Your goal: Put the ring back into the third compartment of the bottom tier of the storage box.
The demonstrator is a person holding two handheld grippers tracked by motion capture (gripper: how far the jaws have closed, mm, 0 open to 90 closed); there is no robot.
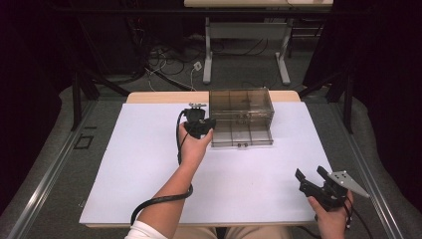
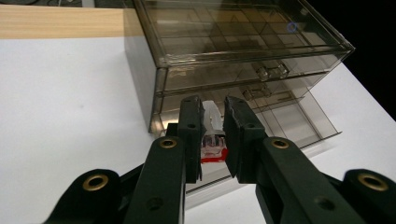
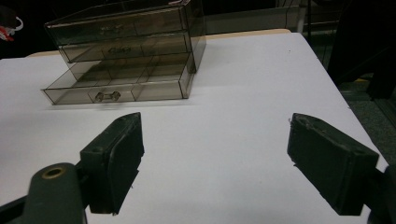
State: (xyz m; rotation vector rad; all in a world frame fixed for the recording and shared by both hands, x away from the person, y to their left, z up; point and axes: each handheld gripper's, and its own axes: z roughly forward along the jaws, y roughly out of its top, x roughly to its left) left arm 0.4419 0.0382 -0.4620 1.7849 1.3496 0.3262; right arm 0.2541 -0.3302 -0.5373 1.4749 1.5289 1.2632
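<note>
A smoky see-through drawer cabinet (image 1: 241,102) stands at the back middle of the white table (image 1: 149,164). Its bottom drawer (image 1: 249,135) is pulled out and shows divided compartments. My left gripper (image 1: 200,124) hovers at the left end of that drawer. In the left gripper view its jaws (image 2: 213,108) are shut on a small clear plastic piece with a red part (image 2: 213,140), just above the drawer's (image 2: 299,119) left compartment. My right gripper (image 1: 309,175) rests near the front right corner. Its jaws (image 3: 215,126) are wide open with nothing between them and point toward the cabinet (image 3: 135,32).
A wooden strip (image 1: 164,96) borders the table's back edge. Beyond it are a floor with loose cables (image 1: 169,59) and the legs of another table (image 1: 208,50). Dark curtains hang at both sides. The table's right edge (image 3: 336,88) lies close to my right gripper.
</note>
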